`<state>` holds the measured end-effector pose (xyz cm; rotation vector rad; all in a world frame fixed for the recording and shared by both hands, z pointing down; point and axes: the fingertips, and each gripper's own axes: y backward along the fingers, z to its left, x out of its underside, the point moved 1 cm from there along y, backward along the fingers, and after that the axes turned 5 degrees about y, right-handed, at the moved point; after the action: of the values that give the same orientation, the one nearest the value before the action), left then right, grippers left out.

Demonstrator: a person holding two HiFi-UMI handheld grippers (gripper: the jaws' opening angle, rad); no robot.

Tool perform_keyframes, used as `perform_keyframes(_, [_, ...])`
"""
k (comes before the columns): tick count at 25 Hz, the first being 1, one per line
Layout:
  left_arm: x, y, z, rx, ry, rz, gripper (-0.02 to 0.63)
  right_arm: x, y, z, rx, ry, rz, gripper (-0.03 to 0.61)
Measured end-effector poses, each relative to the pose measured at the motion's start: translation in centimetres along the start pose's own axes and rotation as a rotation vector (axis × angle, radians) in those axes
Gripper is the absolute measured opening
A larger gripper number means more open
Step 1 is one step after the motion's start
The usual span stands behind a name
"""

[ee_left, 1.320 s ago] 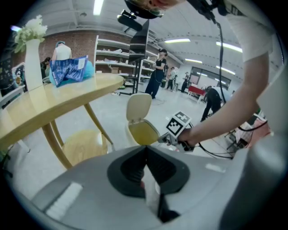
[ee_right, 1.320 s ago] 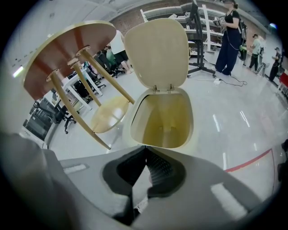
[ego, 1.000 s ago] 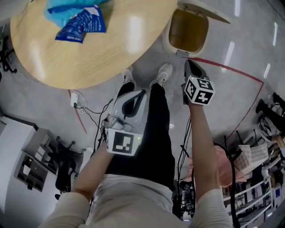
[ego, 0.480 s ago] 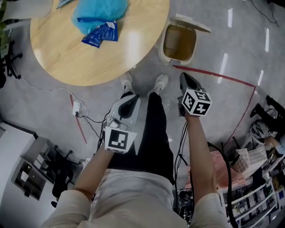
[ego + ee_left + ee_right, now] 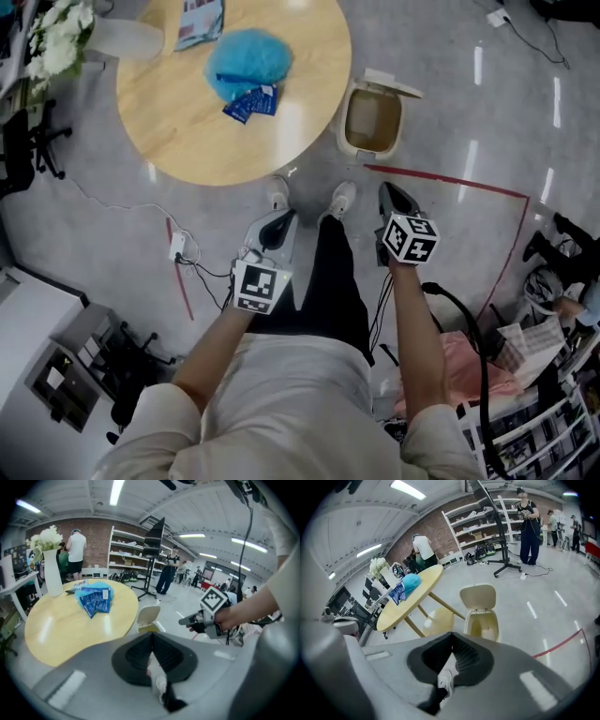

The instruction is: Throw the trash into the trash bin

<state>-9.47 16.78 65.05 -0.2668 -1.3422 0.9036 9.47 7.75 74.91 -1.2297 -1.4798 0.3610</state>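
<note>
Trash packets [image 5: 251, 103] top the table [image 5: 187, 141], whose legs [image 5: 440, 603] show only past the right gripper's [image 5: 451, 639] closed jaws; left gripper's [image 5: 151, 639] closed too.

No readable text, white label patches on the blue packets [image 5: 251, 103] on the table [image 5: 178, 141], print too small to make out

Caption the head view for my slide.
Left gripper and right gripper, shut and empty, held short of table, blue trash and open bin.
</note>
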Motion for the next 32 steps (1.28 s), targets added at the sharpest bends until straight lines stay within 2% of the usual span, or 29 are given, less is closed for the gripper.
perform_keyframes(4, [-1.2, 1.2, -0.2, 0.009, 0.001, 0.013, 0.006, -1.5, 2.3, 1.6, -0.005, 0.01, -0.024, 0.002])
perform_keyframes(10, [-4.3, 2.9, -1.4, 0.055, -0.077, 0.021, 0.006, -3.4, 6.4, 4.3, 0.002, 0.085, -0.056, 0.002])
perform_keyframes(19, [-8.1, 6.0, -1.9, 0.083, -0.122, 0.016, 0.006, -4.4, 11.2, 6.7, 0.006, 0.125, -0.091, 0.002])
perform_keyframes(25, [-9.1, 7.1, -1.4, 0.08, -0.076, 0.018, 0.006, -5.6, 13.6, 7.4, 0.004, 0.135, -0.12, 0.002])
perform_keyframes(32, [-11.3, 8.9, -1.5, 0.097, -0.073, 0.006, 0.006, -7.4, 15.9, 8.6, 0.006, 0.151, -0.163, 0.002])
